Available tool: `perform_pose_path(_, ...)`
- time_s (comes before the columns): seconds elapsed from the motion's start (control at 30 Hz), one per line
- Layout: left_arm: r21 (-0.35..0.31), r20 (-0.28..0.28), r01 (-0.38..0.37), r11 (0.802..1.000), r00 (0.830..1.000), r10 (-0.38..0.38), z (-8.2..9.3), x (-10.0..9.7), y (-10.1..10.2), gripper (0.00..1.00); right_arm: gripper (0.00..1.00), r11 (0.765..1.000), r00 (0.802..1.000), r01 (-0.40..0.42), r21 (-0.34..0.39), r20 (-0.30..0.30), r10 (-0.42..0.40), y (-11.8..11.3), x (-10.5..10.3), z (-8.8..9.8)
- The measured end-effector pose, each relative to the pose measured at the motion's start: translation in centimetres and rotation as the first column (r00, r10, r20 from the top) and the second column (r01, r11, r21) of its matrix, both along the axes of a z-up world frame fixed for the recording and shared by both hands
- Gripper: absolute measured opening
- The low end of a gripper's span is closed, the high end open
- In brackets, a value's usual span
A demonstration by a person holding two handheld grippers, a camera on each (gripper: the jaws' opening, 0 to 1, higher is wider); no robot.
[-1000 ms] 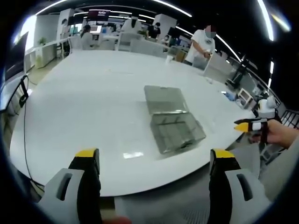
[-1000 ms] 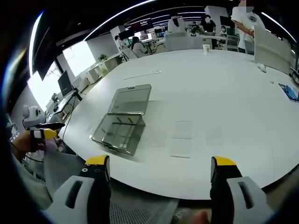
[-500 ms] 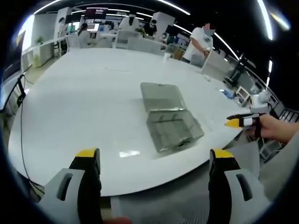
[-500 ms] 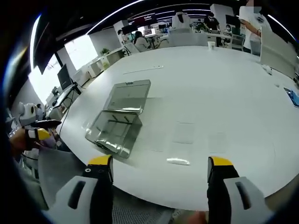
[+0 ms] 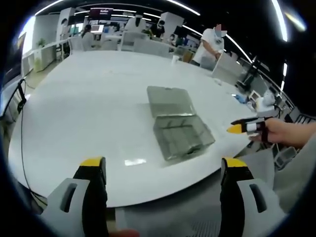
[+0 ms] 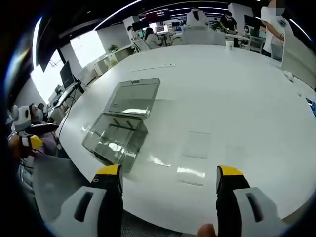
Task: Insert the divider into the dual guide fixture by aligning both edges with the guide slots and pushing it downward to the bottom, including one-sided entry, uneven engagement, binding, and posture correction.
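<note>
Both grippers [image 5: 164,170] [image 6: 169,178] gape, probably short of box [image 6: 121,129]

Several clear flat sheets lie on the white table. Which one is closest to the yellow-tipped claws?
The clear rectangular sheet catching the light glare, just ahead of the right gripper; the others lie farther up the table.

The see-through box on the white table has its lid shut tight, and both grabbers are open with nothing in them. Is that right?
Not quite. The clear box has its lid swung open and lying flat on the white table, as the right gripper view shows. The rest holds: left gripper and right gripper are open and empty.
</note>
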State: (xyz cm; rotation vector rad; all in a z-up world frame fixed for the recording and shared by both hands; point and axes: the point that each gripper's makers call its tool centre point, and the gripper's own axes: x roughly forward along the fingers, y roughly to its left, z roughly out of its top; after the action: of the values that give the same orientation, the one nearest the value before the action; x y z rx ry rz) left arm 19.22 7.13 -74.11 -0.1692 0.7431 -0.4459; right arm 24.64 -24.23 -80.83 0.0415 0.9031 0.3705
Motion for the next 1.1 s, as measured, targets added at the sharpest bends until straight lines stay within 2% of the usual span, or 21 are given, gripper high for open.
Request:
perform_pose_path(0.47,-0.002,-0.006,0.0,1.0,1.0,0.0,-0.3,0.2,0.0,0.94,0.65,0.998,1.0,0.009,-0.062,-0.02,-0.01,-1.1,1.6,-1.9)
perform_pose_path(0.77,-0.004,-0.01,0.004,1.0,1.0,-0.004,-0.5,0.3,-0.2,0.94,0.51,0.994,0.998,0.029,-0.108,-0.045,-0.034,-2.0,2.8,-2.5)
perform_pose_path(0.9,-0.006,-0.01,0.002,1.0,1.0,-0.002,-0.6,0.4,-0.2,0.94,0.49,0.991,0.997,0.022,-0.13,-0.07,-0.031,-2.7,3.7,-3.1)
perform_pose_path(1.1,-0.009,-0.012,0.003,1.0,1.0,-0.003,-0.8,0.5,-0.3,0.94,0.44,0.987,0.986,-0.003,-0.159,-0.162,-0.023,-3.3,3.8,-4.5)
